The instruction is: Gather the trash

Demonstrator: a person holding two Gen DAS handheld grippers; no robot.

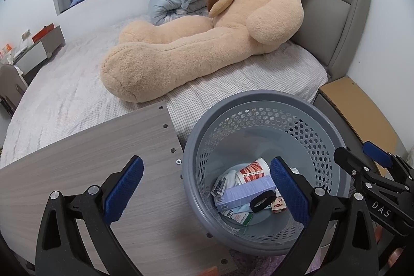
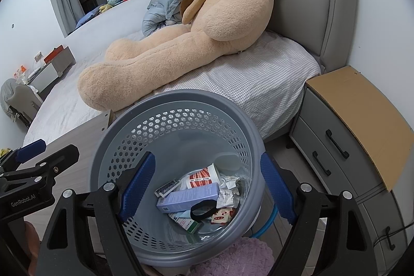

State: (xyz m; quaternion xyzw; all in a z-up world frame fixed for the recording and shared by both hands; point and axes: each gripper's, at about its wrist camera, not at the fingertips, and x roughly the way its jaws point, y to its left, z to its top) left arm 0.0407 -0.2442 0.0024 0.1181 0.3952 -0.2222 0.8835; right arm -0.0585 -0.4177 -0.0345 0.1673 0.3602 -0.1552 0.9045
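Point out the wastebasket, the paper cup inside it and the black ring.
wastebasket (image 2: 207, 98), right wrist view, far rim.
paper cup (image 1: 252, 171), left wrist view, red-printed side.
black ring (image 2: 204, 210), right wrist view, its band.

Even, bright indoor light; sharp focus, strong fisheye edge distortion.

The left black plastic two-finger gripper (image 1: 207, 194) has triangular cut-out arms, silver round rivets at the joints and textured blue rubber pads (image 1: 124, 189); white "GenRobot.AI" lettering marks its side. The right black plastic two-finger gripper (image 2: 208, 188) is built alike, with the same blue pads (image 2: 138, 186), and carries white "DAS" letters
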